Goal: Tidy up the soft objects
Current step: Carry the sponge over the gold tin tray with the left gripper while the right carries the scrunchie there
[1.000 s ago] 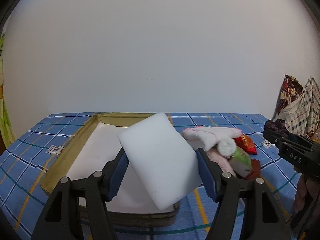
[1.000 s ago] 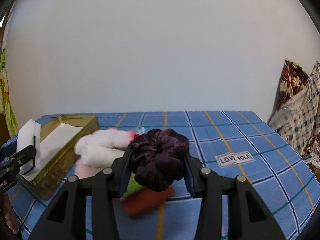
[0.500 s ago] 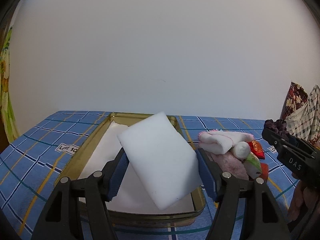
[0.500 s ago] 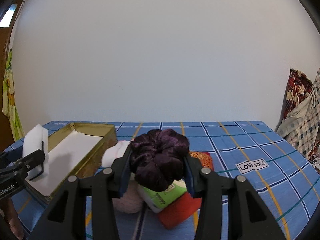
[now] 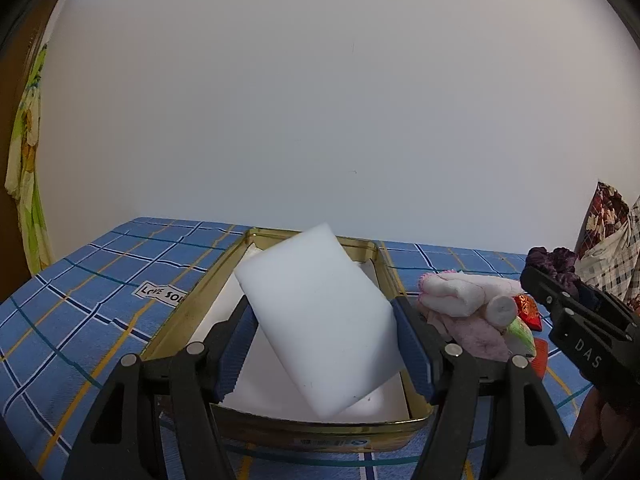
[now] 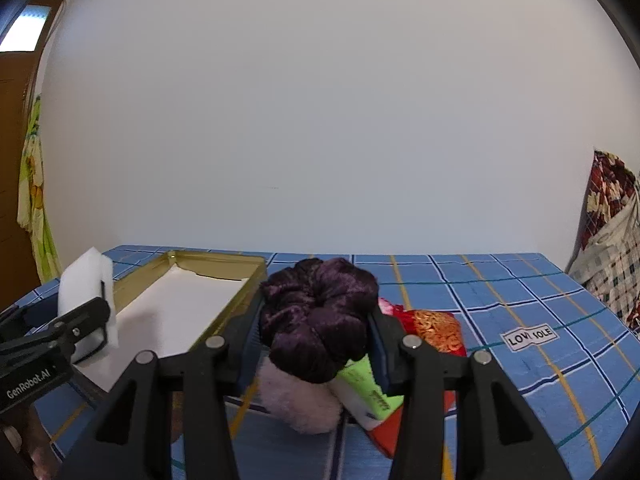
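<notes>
Left tongs gripped a white rectangular foam block, tilted above the open gold-rimmed metal tin. Right tongs clamped a dark purple velvet scrunchie over a pile of soft things: a pink fluffy cloth, then a red embroidered pouch, on the blue checked bedsheet.

The sponge hides the middle of the tin. At lower centre of the right wrist view, the scrunchie covers part of the pink cloth. The checked fabric is cut off at the right edge.
</notes>
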Demonstrator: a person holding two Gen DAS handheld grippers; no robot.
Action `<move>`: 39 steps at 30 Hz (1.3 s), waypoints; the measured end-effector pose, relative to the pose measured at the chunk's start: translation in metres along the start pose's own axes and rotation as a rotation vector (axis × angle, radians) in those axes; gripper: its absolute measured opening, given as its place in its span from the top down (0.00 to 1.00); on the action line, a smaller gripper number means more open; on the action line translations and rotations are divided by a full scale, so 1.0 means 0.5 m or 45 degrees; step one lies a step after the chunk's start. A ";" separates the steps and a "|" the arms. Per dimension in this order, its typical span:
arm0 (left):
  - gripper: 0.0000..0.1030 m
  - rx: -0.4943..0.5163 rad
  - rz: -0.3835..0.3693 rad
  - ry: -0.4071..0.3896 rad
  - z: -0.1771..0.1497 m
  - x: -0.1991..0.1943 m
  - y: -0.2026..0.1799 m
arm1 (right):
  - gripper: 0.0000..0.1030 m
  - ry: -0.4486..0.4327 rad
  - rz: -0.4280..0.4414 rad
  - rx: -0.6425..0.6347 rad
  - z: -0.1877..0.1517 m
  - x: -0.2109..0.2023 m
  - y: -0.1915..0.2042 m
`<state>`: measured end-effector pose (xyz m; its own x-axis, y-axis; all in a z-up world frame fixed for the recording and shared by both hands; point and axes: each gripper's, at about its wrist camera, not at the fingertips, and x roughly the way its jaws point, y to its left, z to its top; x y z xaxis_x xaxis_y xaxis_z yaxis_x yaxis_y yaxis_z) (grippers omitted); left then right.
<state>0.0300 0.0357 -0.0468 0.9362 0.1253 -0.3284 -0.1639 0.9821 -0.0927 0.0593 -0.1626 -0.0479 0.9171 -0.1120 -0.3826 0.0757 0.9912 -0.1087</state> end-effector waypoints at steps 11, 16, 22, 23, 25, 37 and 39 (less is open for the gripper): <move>0.33 0.004 0.068 0.002 0.012 -0.010 -0.014 | 0.56 0.004 0.049 -0.028 -0.002 0.016 0.034; 0.33 0.009 0.085 0.011 0.019 -0.007 -0.011 | 0.56 0.011 0.062 -0.039 -0.003 0.033 0.046; 0.32 0.008 0.104 0.016 0.027 -0.010 -0.013 | 0.56 0.020 0.066 -0.034 -0.005 0.042 0.049; 0.32 0.008 0.108 0.018 0.028 -0.011 -0.015 | 0.56 0.021 0.067 -0.034 -0.005 0.044 0.049; 0.32 0.003 0.108 0.019 0.026 -0.012 -0.014 | 0.56 0.021 0.070 -0.039 -0.005 0.049 0.054; 0.32 -0.003 0.123 0.026 0.030 -0.012 -0.015 | 0.56 0.028 0.090 -0.052 -0.004 0.054 0.086; 0.32 0.002 0.122 0.028 0.031 -0.013 -0.019 | 0.55 0.030 0.092 -0.053 -0.003 0.055 0.088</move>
<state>0.0303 0.0276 -0.0293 0.9091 0.2153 -0.3565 -0.2518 0.9660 -0.0585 0.0872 -0.1220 -0.0646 0.9101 -0.0423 -0.4122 -0.0071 0.9930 -0.1178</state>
